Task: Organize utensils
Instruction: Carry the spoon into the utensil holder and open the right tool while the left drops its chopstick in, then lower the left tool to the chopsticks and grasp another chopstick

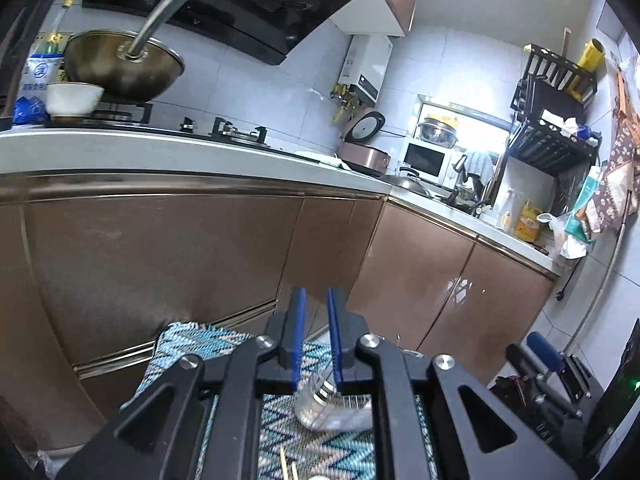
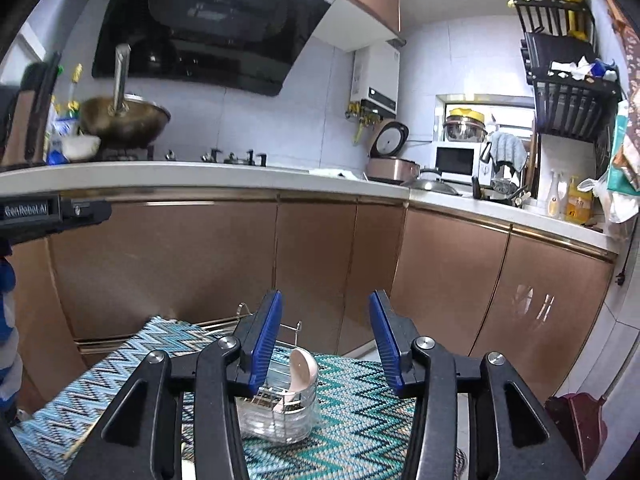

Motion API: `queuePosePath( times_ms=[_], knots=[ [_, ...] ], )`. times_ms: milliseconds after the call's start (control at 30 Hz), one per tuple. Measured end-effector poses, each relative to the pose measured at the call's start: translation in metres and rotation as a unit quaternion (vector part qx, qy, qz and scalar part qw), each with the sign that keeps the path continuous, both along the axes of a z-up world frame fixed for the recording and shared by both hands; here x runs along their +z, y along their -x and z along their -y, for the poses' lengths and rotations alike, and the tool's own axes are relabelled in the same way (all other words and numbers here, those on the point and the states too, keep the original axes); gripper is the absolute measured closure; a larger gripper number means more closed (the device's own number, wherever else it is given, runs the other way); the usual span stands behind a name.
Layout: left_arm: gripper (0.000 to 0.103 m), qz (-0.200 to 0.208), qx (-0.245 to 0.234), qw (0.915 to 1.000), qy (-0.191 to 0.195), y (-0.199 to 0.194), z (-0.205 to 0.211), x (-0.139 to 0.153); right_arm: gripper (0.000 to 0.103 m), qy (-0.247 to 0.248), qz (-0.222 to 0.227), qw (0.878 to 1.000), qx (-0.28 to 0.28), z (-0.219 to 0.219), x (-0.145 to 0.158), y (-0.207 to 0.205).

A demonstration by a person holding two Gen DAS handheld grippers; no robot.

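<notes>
Looking along both grippers, we see the clear utensil holder (image 2: 286, 412) low at centre of the right wrist view, standing on the zigzag-patterned mat (image 2: 360, 420) that covers the bench. A pale spoon (image 2: 301, 372) stands in it, bowl up, leaning against the rim; a thin wire frame rises just behind the holder.

The right gripper (image 2: 326, 340) stands partly open with nothing between its pads; the holder lies below and behind the left pad, not gripped. The left gripper (image 1: 317, 336) has its jaws close together with only a narrow gap, also empty; in its view the holder (image 1: 332, 404) appears low at centre, under the fingertips. Two thin wooden sticks, probably chopsticks (image 1: 288, 466), lie on the mat at the bottom edge of that view.

Our judgement: at least the spoon is already stowed, and the sticks are not yet.

Risks from here:
- The holder looks light and tall; a gripper passing low could knock it over and spill the spoon.
- The woven mat may slide or bunch if a finger drags on it.
- The sticks are thin and lie flat; a pinch could miss them or flick one off the bench.
- Both grippers working near one holder could collide.
</notes>
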State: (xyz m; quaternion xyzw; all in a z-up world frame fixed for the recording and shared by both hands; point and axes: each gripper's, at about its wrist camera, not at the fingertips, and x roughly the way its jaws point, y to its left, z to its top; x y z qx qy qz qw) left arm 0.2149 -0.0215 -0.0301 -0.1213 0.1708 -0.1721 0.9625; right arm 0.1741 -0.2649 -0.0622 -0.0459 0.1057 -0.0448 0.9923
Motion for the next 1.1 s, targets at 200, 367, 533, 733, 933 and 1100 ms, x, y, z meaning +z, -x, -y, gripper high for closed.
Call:
queuePosePath(
  times_ms=[200,367,533,733,933,1100],
  knots=[
    [0.092,-0.013,0.004,0.9999,-0.003,0.031,-0.034,0.001,0.058,-0.010,-0.007,1.000,0.009,0.002,0.007,0.040],
    [0.092,-0.040,-0.008,0.9991,-0.012,0.047,-0.057,-0.007,0.058,-0.026,-0.047,0.998,0.029,0.002,-0.006,0.059],
    [0.092,-0.104,-0.023,0.9941,-0.023,0.050,-0.078,-0.031,0.058,-0.047,-0.102,0.993,0.049,0.004,-0.032,0.070],
    [0.092,-0.169,-0.039,0.9845,-0.028,0.040,-0.086,-0.066,0.058,-0.079,-0.160,0.982,0.061,0.014,-0.066,0.073],
    [0.092,-0.207,-0.049,0.9762,-0.041,0.018,-0.074,-0.094,0.058,-0.097,-0.198,0.973,0.069,0.020,-0.097,0.063],
    [0.092,-0.230,-0.061,0.9698,-0.054,-0.001,-0.064,-0.114,0.058,-0.102,-0.213,0.969,0.068,0.023,-0.111,0.052]
  ],
)
